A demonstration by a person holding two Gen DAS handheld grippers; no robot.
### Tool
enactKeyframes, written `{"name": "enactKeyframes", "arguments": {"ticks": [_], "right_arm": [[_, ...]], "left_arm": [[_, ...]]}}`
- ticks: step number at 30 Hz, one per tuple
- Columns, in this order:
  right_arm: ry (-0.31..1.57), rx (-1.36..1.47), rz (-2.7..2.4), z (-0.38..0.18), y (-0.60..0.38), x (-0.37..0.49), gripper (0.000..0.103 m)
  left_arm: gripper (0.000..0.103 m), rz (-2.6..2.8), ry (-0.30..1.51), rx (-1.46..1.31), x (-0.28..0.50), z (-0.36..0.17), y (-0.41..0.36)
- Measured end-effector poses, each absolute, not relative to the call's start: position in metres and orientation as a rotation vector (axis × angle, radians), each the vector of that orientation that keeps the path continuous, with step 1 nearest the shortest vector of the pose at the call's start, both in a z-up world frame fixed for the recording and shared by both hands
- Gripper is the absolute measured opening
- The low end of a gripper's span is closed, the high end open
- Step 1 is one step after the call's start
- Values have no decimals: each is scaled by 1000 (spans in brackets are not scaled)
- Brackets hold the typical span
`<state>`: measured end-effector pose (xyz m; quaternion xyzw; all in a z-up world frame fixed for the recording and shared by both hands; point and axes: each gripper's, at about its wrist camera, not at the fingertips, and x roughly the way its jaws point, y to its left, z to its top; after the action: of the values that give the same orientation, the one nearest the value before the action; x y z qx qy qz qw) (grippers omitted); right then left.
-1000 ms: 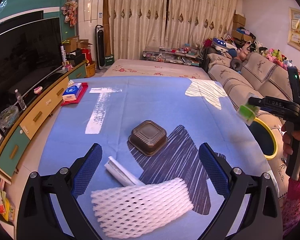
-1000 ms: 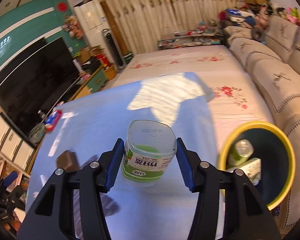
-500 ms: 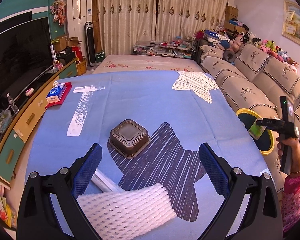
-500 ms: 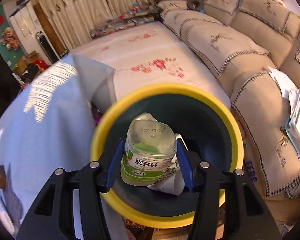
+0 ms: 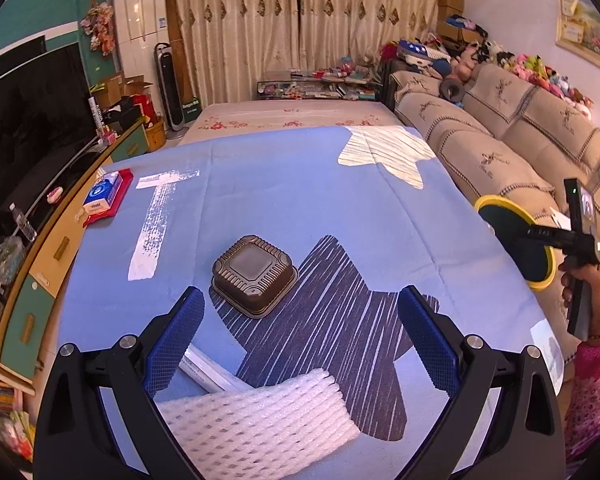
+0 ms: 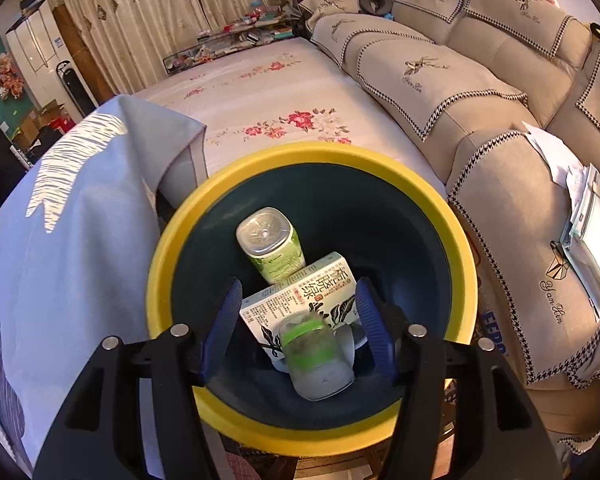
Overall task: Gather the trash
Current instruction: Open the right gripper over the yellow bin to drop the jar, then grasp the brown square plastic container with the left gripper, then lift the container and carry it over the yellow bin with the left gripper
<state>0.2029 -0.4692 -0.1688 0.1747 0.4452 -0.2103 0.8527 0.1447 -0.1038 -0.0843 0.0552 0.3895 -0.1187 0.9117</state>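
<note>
The right gripper point(image 6: 298, 322) is opening its jaws over the bin point(image 6: 204, 204), and the cup point(image 6: 320, 360), held a moment ago, is dropping in. The left gripper point(image 5: 300, 344), jaws apart and empty, is hovering over the net point(image 5: 256, 420) on the desk point(image 5: 280, 184).

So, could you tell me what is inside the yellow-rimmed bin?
Inside the bin: a green-labelled bottle, a printed carton and a blurred green-banded cup. Anything beneath is covered.

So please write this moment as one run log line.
right gripper: opening over bin, cup released, blurred | left gripper: open, empty, over foam net | tray: on table
</note>
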Motion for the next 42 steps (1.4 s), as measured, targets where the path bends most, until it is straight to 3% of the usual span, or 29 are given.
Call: {"name": "enactKeyframes", "arguments": {"ticks": [10, 24, 33, 36, 41, 42], "right_arm": [[884, 344, -359, -139, -440, 196, 61], [911, 333, -326, -139, -420, 204, 62], [912, 332, -320, -138, -416, 205, 62], [911, 334, -316, -138, -415, 206, 62], [906, 340, -304, -138, -414, 200, 62], [904, 342, -302, -138, -415, 198, 62]], "left_arm": [[96, -355, 912, 309, 205, -100, -99], [94, -410, 1051, 451, 261, -148, -108], [81, -441, 1104, 456, 273, -165, -110], [71, -474, 1115, 436, 273, -164, -109], [66, -481, 1113, 440, 269, -162, -113], [60, -486, 1113, 439, 267, -160, -113]]}}
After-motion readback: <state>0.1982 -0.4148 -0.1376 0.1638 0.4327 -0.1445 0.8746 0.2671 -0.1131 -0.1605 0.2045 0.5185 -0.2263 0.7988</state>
